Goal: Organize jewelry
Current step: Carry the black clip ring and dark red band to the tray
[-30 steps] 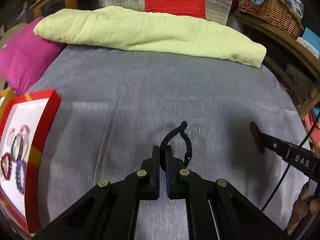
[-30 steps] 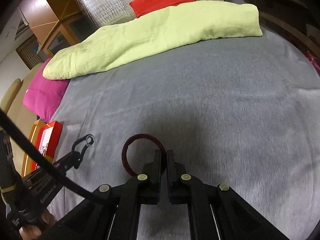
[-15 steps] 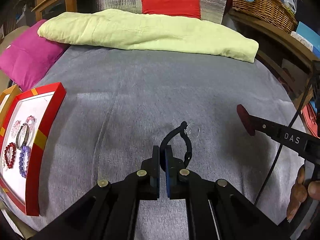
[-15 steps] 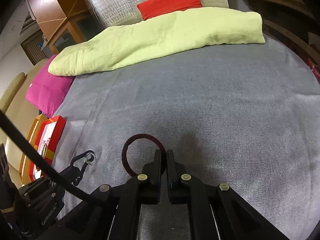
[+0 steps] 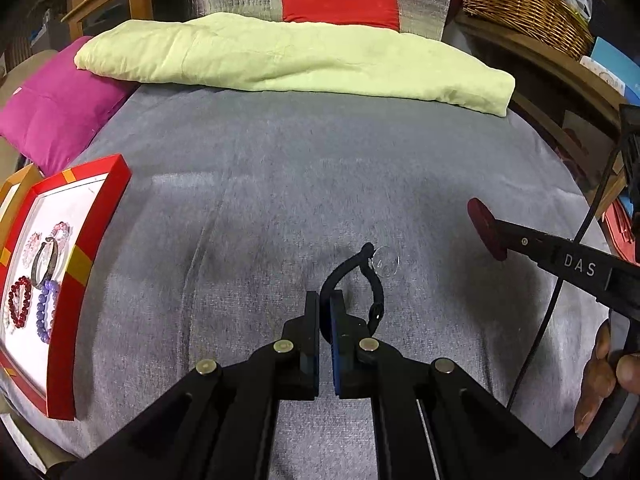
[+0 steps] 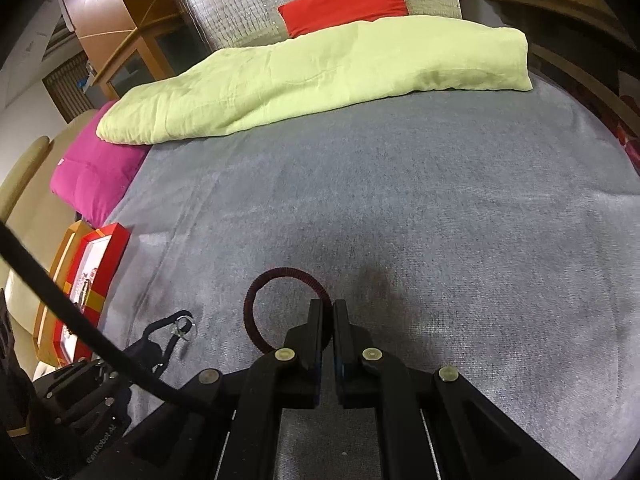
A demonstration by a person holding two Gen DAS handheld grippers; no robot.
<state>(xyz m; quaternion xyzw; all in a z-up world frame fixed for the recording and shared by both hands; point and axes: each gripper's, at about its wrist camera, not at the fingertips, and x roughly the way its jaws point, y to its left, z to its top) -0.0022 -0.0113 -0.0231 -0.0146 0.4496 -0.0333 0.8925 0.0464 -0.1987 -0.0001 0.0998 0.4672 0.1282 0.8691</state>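
Grey bedspread [image 5: 320, 168] fills both of my wrist views, with a pale green folded quilt [image 5: 296, 56] lying across its far end, a magenta cushion [image 5: 56, 116] at the far left and a red cushion [image 5: 340, 4] behind the quilt. My left gripper [image 5: 325, 312] has its fingers pinched nearly together on a black cord bracelet [image 5: 352, 276], which loops up and to the right of the fingertips; a small clear ring or charm hangs at its top, too faint for me to name. My right gripper [image 6: 333, 322] is likewise drawn narrow, clamped on a dark red bangle [image 6: 276, 304] whose hoop stands out to the left of the fingers above the bedspread. From the left view I see that bangle edge-on at the tip of the right tool, well to the right of the black bracelet. A red-framed tray [image 5: 92, 232] sits at the left edge of the bed, apart from both grippers; on its white floor lie a dark red beaded bracelet [image 5: 20, 300], a purple beaded bracelet [image 5: 46, 308], a dark metal bangle [image 5: 44, 262] and pale pink ones I cannot make out clearly. A wicker basket [image 5: 528, 4] sits on a shelf at the far right.
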